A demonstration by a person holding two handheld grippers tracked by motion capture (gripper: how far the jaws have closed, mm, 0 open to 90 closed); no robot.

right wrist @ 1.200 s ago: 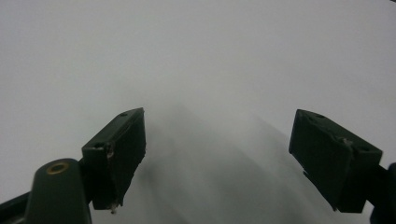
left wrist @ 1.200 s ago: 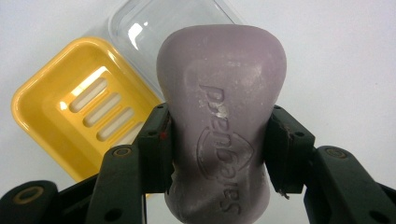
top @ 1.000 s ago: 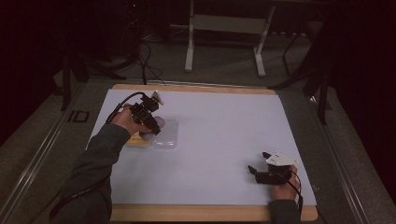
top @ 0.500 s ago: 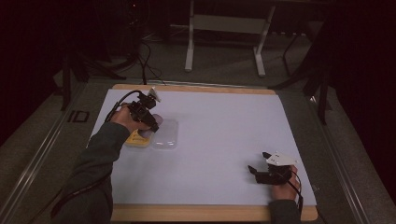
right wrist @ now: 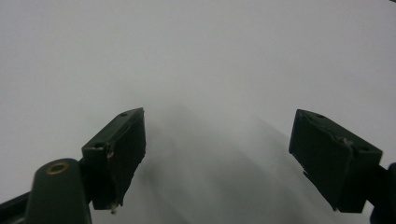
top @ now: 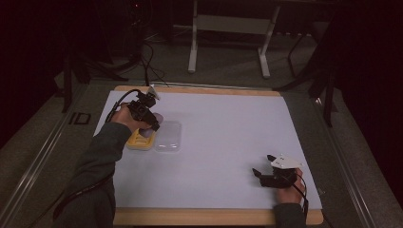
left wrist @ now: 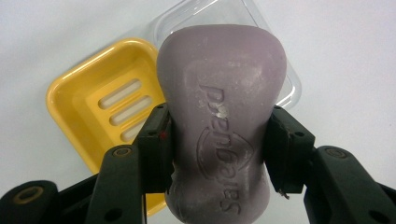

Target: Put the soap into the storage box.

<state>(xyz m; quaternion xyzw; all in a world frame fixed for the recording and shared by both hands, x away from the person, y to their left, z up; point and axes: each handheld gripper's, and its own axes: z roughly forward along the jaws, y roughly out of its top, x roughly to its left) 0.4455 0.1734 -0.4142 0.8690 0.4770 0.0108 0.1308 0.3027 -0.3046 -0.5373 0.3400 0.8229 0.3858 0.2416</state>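
A purple soap bar (left wrist: 222,93) with embossed lettering is clamped between the jaws of my left gripper (left wrist: 219,149), which is shut on its narrow waist. In the high view the left gripper (top: 153,124) holds the soap (top: 159,117) just above the table's left part. Under it lie a yellow soap dish (left wrist: 93,107) with slots and a clear plastic lid (left wrist: 205,11) beside it. From above, the dish (top: 138,140) is left of the lid (top: 169,136). My right gripper (top: 258,176) rests near the front right, open and holding nothing (right wrist: 224,154).
A white sheet (top: 223,137) covers the wooden table (top: 199,90). A metal stand (top: 228,23) and cables are on the floor beyond the far edge.
The left gripper has shifted slightly to the left with the soap, over the dish. The right gripper has not moved.
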